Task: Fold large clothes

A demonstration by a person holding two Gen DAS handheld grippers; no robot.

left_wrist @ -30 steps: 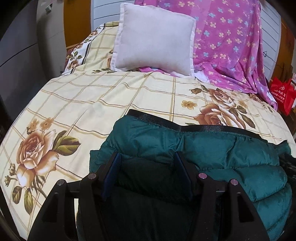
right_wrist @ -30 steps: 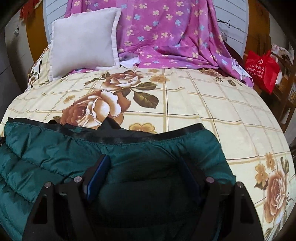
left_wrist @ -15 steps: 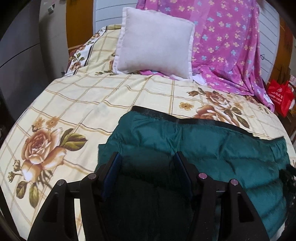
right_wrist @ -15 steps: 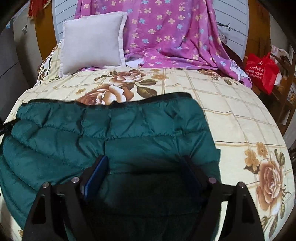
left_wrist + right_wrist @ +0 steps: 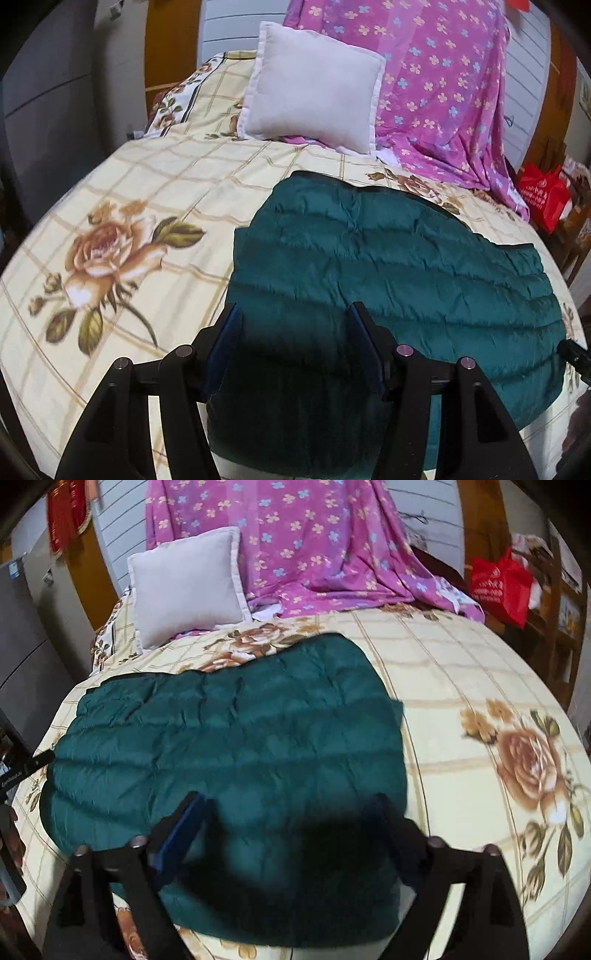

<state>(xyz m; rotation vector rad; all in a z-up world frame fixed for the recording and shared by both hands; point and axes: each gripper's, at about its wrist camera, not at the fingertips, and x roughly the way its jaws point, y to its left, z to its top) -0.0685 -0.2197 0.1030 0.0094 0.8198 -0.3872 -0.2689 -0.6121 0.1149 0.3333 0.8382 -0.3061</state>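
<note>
A dark green quilted jacket (image 5: pixel 399 273) lies folded flat on the bed (image 5: pixel 155 199), over its cream rose-patterned sheet. The left gripper (image 5: pixel 293 343) hangs above the jacket's near edge, jaws spread apart and empty. The right gripper (image 5: pixel 288 834) hangs over the jacket too, its jaws opening wide with nothing pinched. Behind sit a white pillow (image 5: pixel 314 85) and a purple flowered cloth (image 5: pixel 295 542).
</note>
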